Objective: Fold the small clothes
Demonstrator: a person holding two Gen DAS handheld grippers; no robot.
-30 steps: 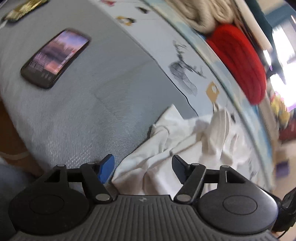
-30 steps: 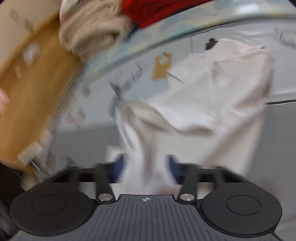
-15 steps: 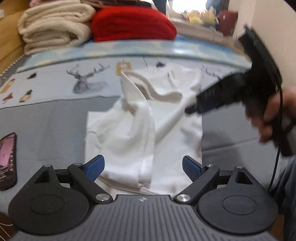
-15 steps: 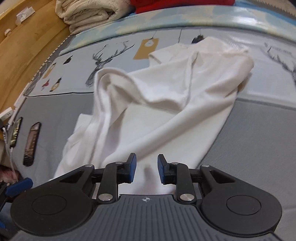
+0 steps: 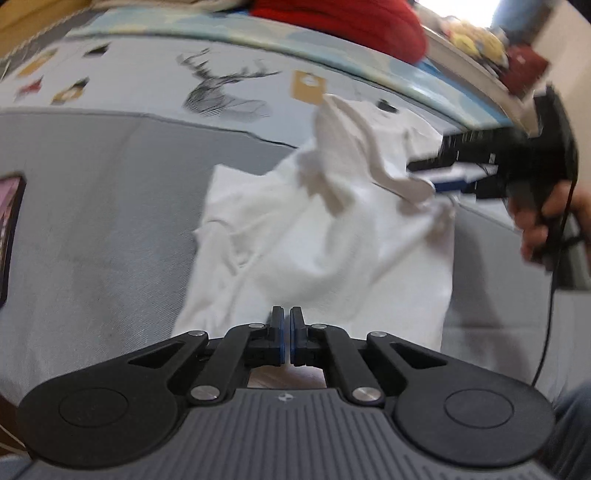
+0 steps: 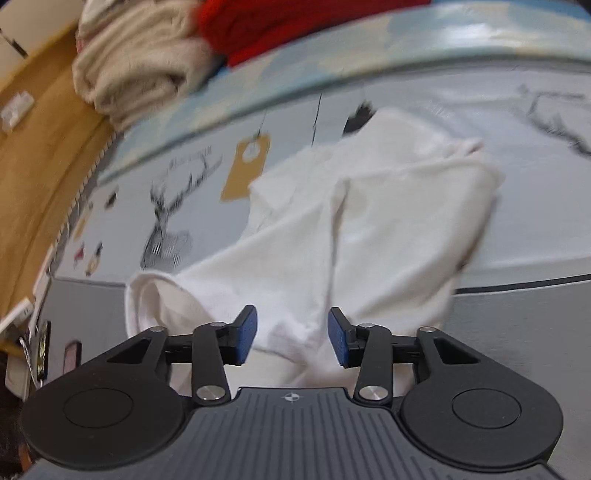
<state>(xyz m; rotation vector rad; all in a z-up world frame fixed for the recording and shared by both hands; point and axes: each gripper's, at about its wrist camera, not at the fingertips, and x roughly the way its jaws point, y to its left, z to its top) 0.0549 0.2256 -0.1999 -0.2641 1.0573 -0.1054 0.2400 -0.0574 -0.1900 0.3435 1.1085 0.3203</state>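
A crumpled white garment [image 5: 314,229] lies on the grey bed cover [image 5: 110,221], its far part on the deer-print sheet [image 6: 170,206]. My left gripper [image 5: 287,314] is shut at the garment's near hem, its tips over the cloth edge. My right gripper [image 6: 291,332] is opening, and a bunched fold of the garment [image 6: 369,221] sits loosely between its blue pads [image 6: 246,332]. In the left wrist view the right gripper [image 5: 432,177] reaches in from the right, a raised fold at its tips and a hand [image 5: 546,221] on its handle.
A red folded blanket [image 5: 340,22] and cream folded towels [image 6: 140,66] sit at the far edge of the bed. A phone [image 5: 11,229] lies on the cover at the left. A wooden surface [image 6: 37,166] borders the bed's left side.
My left gripper has gone from wide open to shut at the near hem. My right gripper has spread its jaws and moved in over the bunched fold.
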